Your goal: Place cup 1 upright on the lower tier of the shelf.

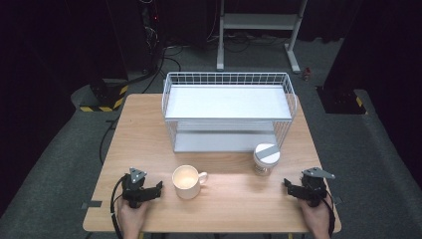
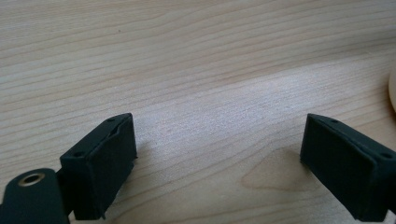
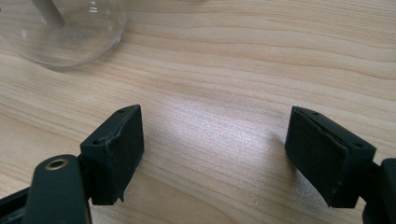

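Note:
A cream mug (image 1: 187, 182) with its handle to the right stands near the table's front, just right of my left gripper (image 1: 158, 188). A clear glass jar with a white lid (image 1: 265, 158) stands front right, left of and beyond my right gripper (image 1: 287, 184). In the left gripper view my left gripper (image 2: 218, 154) is open over bare wood, and the mug's edge (image 2: 393, 91) peeks in at the right. My right gripper (image 3: 215, 144) is open too, with the jar's glass base (image 3: 65, 32) at the upper left. Nothing lies between either pair of jaws.
A white wire rack (image 1: 228, 112) with two shelves stands at the back middle of the wooden table (image 1: 149, 129). Beyond the table are a white metal stand (image 1: 259, 25) and cables on the dark floor.

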Available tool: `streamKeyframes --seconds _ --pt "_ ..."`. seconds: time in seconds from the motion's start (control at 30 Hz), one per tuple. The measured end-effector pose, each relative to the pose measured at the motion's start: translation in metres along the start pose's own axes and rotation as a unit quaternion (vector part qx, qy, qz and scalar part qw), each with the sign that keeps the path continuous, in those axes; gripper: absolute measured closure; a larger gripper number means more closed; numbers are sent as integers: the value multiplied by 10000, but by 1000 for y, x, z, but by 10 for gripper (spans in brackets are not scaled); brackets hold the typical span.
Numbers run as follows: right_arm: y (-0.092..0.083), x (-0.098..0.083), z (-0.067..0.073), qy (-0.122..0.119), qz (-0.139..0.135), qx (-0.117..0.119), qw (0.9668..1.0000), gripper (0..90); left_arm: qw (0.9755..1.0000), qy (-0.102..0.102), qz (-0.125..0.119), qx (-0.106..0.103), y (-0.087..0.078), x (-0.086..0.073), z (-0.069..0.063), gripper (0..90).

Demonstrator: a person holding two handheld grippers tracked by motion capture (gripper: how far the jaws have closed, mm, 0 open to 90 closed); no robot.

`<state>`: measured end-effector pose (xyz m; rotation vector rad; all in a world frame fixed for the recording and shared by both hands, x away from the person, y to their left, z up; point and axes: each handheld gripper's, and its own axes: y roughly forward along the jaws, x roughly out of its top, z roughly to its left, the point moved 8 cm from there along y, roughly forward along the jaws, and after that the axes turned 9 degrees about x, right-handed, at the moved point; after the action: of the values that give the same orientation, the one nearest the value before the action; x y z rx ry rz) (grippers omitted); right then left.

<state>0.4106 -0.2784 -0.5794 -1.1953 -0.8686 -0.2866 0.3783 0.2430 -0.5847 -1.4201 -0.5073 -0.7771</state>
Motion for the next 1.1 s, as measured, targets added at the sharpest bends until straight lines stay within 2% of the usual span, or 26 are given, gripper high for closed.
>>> streamKeyframes --seconds 0.8,1.1 --pt "0 0 0 4 14 -3 10000 197 10000 -38 -27 33 0 0 1 144" --pt "1 0 1 -53 80 62 9999 145 10000 -50 -23 36 0 0 1 145"
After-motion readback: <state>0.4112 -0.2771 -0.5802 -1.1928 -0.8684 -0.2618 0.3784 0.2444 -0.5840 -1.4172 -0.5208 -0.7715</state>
